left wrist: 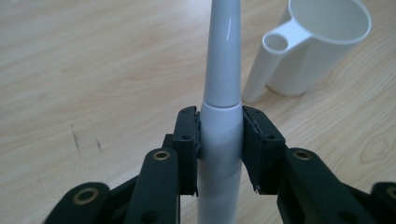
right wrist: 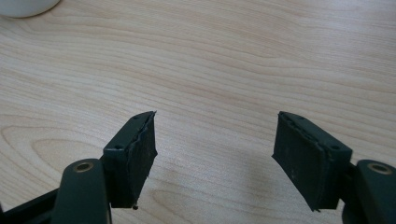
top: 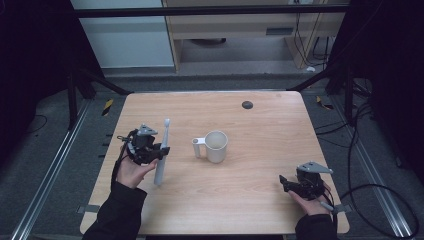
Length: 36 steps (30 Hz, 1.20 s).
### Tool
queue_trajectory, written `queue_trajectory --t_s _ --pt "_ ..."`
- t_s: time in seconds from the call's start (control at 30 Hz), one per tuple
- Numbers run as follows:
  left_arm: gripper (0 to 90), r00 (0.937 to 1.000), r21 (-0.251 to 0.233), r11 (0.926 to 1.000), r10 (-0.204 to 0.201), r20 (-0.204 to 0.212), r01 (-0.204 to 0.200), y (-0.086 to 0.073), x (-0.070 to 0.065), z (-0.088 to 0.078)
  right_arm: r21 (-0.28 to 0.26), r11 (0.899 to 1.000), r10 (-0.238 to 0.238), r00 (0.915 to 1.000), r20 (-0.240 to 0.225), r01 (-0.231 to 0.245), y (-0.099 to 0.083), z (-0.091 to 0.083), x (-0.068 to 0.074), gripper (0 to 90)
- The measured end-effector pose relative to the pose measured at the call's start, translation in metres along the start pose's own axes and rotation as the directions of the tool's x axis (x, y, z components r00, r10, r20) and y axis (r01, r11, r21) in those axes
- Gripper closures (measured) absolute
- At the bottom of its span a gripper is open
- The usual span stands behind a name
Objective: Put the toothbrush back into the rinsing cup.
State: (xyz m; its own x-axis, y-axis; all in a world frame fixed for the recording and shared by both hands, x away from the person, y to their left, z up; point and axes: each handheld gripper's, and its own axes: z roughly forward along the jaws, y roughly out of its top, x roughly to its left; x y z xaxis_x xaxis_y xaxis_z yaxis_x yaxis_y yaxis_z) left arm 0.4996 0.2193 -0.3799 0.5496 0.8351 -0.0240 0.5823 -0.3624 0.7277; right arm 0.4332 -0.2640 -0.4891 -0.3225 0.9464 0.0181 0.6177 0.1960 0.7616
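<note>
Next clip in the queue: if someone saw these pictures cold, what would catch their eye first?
Most likely the white electric toothbrush, held nearly upright at the table's left side with the left gripper shut around its handle; the left gripper view shows both pads pressed against it. Next is the white cup with its side handle, standing upright near the middle of the wooden table. The right gripper waits open and empty near the front right corner.

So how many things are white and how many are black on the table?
White: 2, the electric toothbrush and the cup.
Black: 3, the left gripper, the right gripper and a small round spot on the table.
Total: 5
</note>
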Motion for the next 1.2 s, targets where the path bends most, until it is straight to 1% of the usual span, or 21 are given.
queue_trajectory --t_s 0.03,0.1,0.2,0.23,0.27,0.43,0.5,0.53,0.6,0.63,0.67,0.73,0.77,0.8,0.83,0.87,0.9,0.93,1.1,1.17,1.2 --pt "67.4 1.0000 0.000 1.0000 0.000 0.000 0.000 0.000 0.000 0.000 0.000 1.000 0.000 1.0000 0.000 0.000 0.000 0.000 0.000 29.6" --pt "67.4 1.0000 -0.052 0.9987 0.002 -0.009 -0.002 0.005 -0.001 -0.004 0.001 1.000 0.000 1.0000 0.000 0.000 0.000 0.000 0.000 29.6" --pt "67.4 0.9999 -0.097 0.9953 0.005 -0.013 -0.006 0.011 -0.003 -0.007 0.001 1.000 0.001 1.0000 0.001 -0.001 0.000 0.000 0.000 29.6" --pt "67.4 0.9999 -0.097 0.9953 0.005 -0.013 -0.006 0.011 -0.003 -0.007 0.001 1.000 0.001 1.0000 0.001 -0.001 0.000 0.000 0.000 29.6" --pt "67.4 0.9998 -0.123 0.9923 0.006 -0.016 -0.008 0.016 -0.004 -0.008 0.000 1.000 0.001 1.0000 0.001 -0.001 0.000 0.000 0.000 29.6" --pt "67.4 0.9999 -0.197 0.9803 0.004 -0.012 -0.006 0.026 -0.009 -0.009 -0.001 1.000 0.002 1.0000 -0.001 -0.002 0.000 0.000 0.000 29.6" --pt "67.4 0.9999 -0.221 0.9753 0.003 -0.010 -0.005 0.031 -0.012 -0.009 0.000 1.000 0.003 1.0000 0.000 -0.003 0.000 0.000 0.000 29.6" --pt "67.4 0.9999 -0.221 0.9753 0.003 -0.010 -0.005 0.031 -0.012 -0.009 0.000 1.000 0.003 1.0000 0.000 -0.003 0.000 0.000 0.000 29.6" --pt "67.4 1.0000 -0.265 0.9641 -0.001 -0.005 -0.001 0.039 -0.014 -0.009 0.000 1.000 0.002 1.0000 -0.002 -0.002 0.000 0.000 0.000 29.6" --pt "67.4 1.0000 -0.278 0.9607 -0.004 -0.002 0.004 0.042 -0.015 -0.010 0.000 1.000 0.002 1.0000 -0.001 -0.002 0.000 0.000 0.000 29.6" --pt "67.4 1.0000 -0.278 0.9607 -0.004 -0.002 0.004 0.042 -0.015 -0.010 0.000 1.000 0.002 1.0000 -0.001 -0.002 0.000 0.000 0.000 29.6" --pt "67.4 1.0000 -0.303 0.9531 -0.010 0.003 0.010 0.048 -0.016 -0.010 0.001 1.000 0.000 1.0000 -0.001 0.000 0.000 0.001 0.000 29.6" --pt "67.4 0.9998 -0.327 0.9447 -0.017 0.008 0.019 0.053 -0.016 -0.011 0.001 1.000 -0.001 1.0000 -0.001 0.001 0.000 0.001 0.000 29.6" --pt "67.4 0.9998 -0.339 0.9406 -0.020 0.010 0.022 0.055 -0.017 -0.011 0.001 1.000 -0.001 1.0000 -0.001 0.001 0.000 0.001 0.000 29.6" --pt "67.4 0.9997 -0.347 0.9375 -0.022 0.012 0.025 0.057 -0.017 -0.011 0.000 1.000 -0.001 1.0000 -0.001 0.001 0.000 0.001 0.000 29.6" --pt "67.3 0.9996 -0.360 0.9327 -0.023 0.015 0.027 0.059 -0.018 -0.010 0.000 1.000 -0.001 1.0000 -0.001 0.001 0.000 0.001 -0.001 29.6" --pt "67.3 0.9995 -0.362 0.9317 -0.023 0.019 0.029 0.061 -0.019 -0.010 0.000 1.000 0.000 1.0000 -0.001 0.000 0.000 0.001 -0.001 29.6" --pt "67.4 0.9995 -0.369 0.9289 -0.024 0.022 0.030 0.063 -0.021 -0.009 0.000 1.000 -0.003 1.0000 -0.002 0.003 0.000 0.001 -0.001 29.6" --pt "67.3 0.9995 -0.380 0.9248 -0.010 0.029 0.021 0.071 -0.027 -0.004 -0.001 1.000 -0.003 1.0000 -0.002 0.003 0.000 0.001 -0.001 29.6" --pt "67.3 0.9994 -0.385 0.9225 -0.011 0.032 0.023 0.074 -0.029 -0.002 0.001 1.000 -0.005 1.0000 -0.002 0.005 0.000 0.001 -0.001 29.6" --pt "67.3 0.9992 -0.385 0.9227 -0.012 0.037 0.025 0.076 -0.030 -0.001 0.001 1.000 -0.005 1.0000 -0.002 0.005 0.000 0.001 -0.001 29.6"
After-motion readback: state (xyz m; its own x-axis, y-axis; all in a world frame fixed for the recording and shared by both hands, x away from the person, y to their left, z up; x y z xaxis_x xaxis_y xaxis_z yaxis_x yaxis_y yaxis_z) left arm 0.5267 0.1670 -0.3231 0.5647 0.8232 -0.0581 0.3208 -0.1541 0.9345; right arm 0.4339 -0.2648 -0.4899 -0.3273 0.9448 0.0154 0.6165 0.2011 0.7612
